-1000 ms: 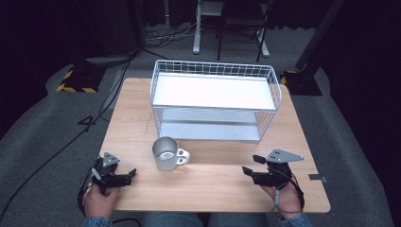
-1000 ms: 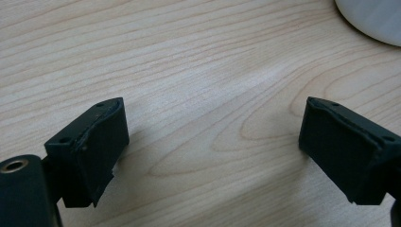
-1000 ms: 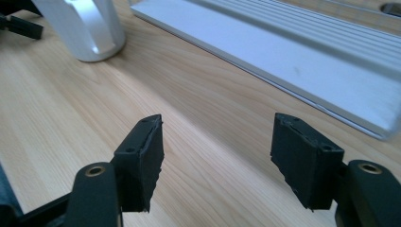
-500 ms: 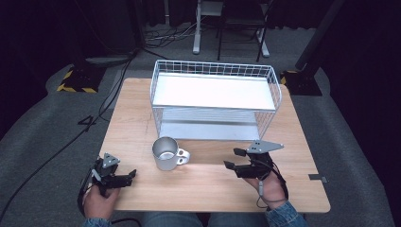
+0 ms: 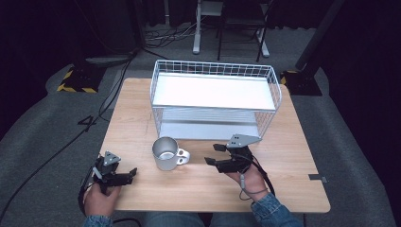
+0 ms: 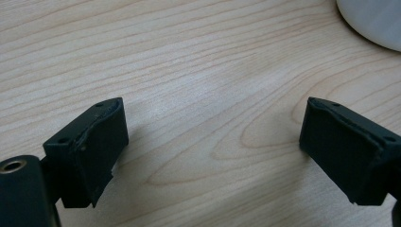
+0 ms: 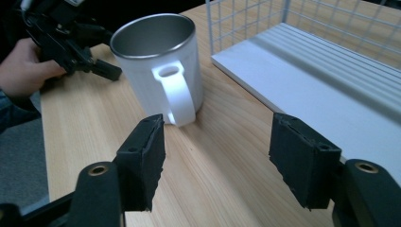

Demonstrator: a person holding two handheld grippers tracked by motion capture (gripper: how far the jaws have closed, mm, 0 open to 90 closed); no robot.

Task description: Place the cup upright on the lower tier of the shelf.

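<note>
While the right hand-held gripper (image 5: 213,154) closes in on the mug (image 5: 166,153) from the mug's three o'clock side, nothing has been picked up yet: its jaws stand apart with only bare wood between them, and the mug's handle (image 7: 177,94) sits just ahead of them, pointing straight at the gripper. By my reckoning the work is at its very start, an approach with the grasp and any carrying still to come; the wire rack (image 5: 215,101) behind the mug looks like the likely destination, though that is a guess. Its white shelves hold nothing.

The mug stands upright on the tabletop (image 5: 293,156), near the front edge and just in front of the rack's lower shelf. It is white outside with a dull metal lining, empty, with a broad loop handle.

Over at the mug's eight o'clock, the left hand-held gripper (image 5: 126,174) rests low on the wood, jaws wide apart and empty.
</note>
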